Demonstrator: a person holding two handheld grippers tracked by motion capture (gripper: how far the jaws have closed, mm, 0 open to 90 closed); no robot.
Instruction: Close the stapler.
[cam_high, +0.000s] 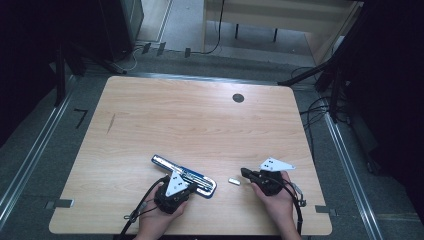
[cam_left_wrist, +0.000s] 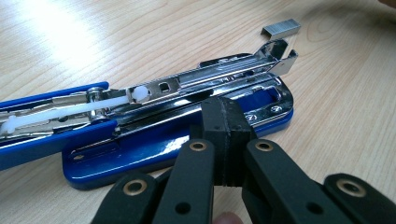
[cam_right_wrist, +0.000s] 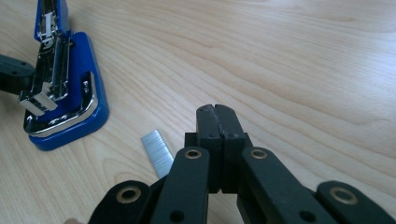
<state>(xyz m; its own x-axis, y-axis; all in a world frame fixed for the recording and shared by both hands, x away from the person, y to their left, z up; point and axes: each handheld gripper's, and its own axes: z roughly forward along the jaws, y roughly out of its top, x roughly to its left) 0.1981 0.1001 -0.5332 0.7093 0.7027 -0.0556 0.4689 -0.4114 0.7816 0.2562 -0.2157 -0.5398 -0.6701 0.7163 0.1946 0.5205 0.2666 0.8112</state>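
High view: the left gripper (cam_high: 186, 184), jaws pressed together and empty, touches the opened stapler (cam_high: 183, 173), while the right gripper (cam_high: 244, 173), likewise clenched empty, sits beside the staples (cam_high: 234, 181).

Your far half of the table (cam_high: 200, 115) lies open for passing — nearer you, the opened stapler (cam_high: 184, 174) and staple strip (cam_high: 234, 181) sit between your grippers.

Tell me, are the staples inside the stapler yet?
Not yet. Done: the blue stapler lies flipped open, its metal tray bare. In hand: nothing; the left claw is shut, pressing at the stapler's base, and the right claw is shut beside the staple strip. Left: the strip, lying on the table, probably needs picking up, loading, and the stapler closing.
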